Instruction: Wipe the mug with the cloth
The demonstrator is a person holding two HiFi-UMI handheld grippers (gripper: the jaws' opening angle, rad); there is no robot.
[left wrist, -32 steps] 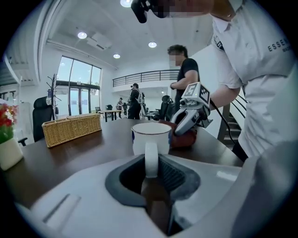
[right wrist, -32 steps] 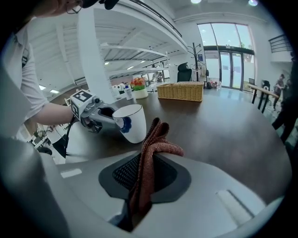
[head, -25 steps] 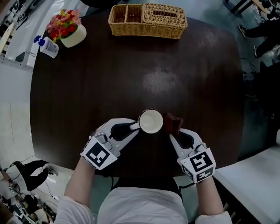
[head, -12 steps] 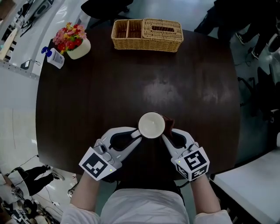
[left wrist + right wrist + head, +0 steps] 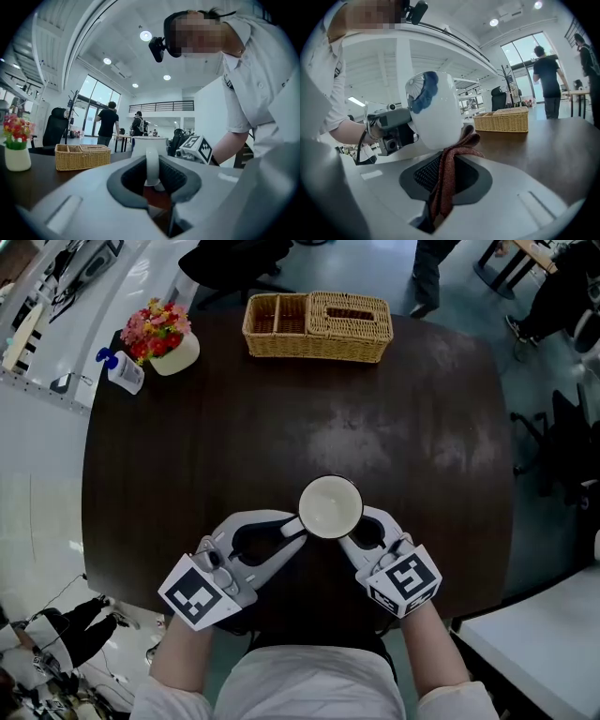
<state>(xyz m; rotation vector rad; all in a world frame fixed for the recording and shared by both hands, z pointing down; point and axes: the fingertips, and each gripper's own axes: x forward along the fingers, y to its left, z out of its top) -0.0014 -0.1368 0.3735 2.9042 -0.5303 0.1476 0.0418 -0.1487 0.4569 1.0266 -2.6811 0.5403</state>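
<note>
A white mug (image 5: pixel 330 506) hangs above the near part of the dark table (image 5: pixel 281 409), seen from straight above. My left gripper (image 5: pixel 296 529) is shut on the mug's handle (image 5: pixel 152 166), which stands between its jaws in the left gripper view. My right gripper (image 5: pixel 351 536) is shut on a reddish-brown cloth (image 5: pixel 447 180), whose top end presses against the lower side of the mug (image 5: pixel 433 110). The mug bears a blue mark near its top in the right gripper view. From the head view the cloth is hidden under the mug.
A wicker basket (image 5: pixel 317 326) with compartments stands at the table's far edge. A white pot of flowers (image 5: pixel 161 337) and a small bottle (image 5: pixel 122 371) sit at the far left corner. People stand in the room beyond the table.
The right gripper has moved left and under the mug, so the cloth, seen beside the mug a second ago, is now hidden below it. The mug rose slightly toward the camera.
</note>
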